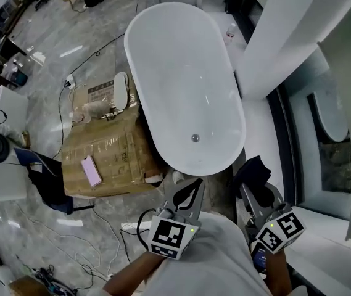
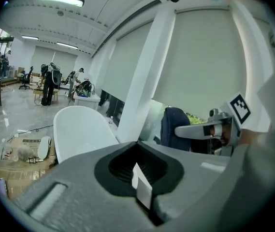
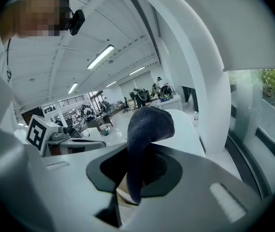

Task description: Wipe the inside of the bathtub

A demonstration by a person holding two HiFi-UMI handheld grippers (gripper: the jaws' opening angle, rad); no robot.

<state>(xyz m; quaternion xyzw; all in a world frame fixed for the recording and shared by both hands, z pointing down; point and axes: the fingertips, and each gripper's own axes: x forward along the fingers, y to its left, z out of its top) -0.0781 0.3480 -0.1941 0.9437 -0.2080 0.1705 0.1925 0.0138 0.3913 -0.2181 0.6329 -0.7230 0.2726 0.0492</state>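
Note:
A white oval bathtub (image 1: 184, 85) stands on the grey floor ahead of me, its drain (image 1: 195, 138) near the close end. Both grippers hover at chest height just short of the tub's near rim. My right gripper (image 1: 253, 189) is shut on a dark blue cloth (image 1: 254, 170); in the right gripper view the cloth (image 3: 146, 127) sticks up from between the jaws and flops over, with the tub (image 3: 188, 129) behind it. The left gripper (image 1: 186, 190) has its jaws together with nothing between them (image 2: 142, 187). In the left gripper view the tub (image 2: 81, 129) lies to the left.
A flattened cardboard box (image 1: 110, 156) with a pink phone (image 1: 91, 170) lies left of the tub. A white pillar (image 1: 286, 36) and window ledge run along the right. Cables (image 1: 70, 227) trail over the floor near my feet. A small bottle (image 1: 230, 34) stands by the tub's far right.

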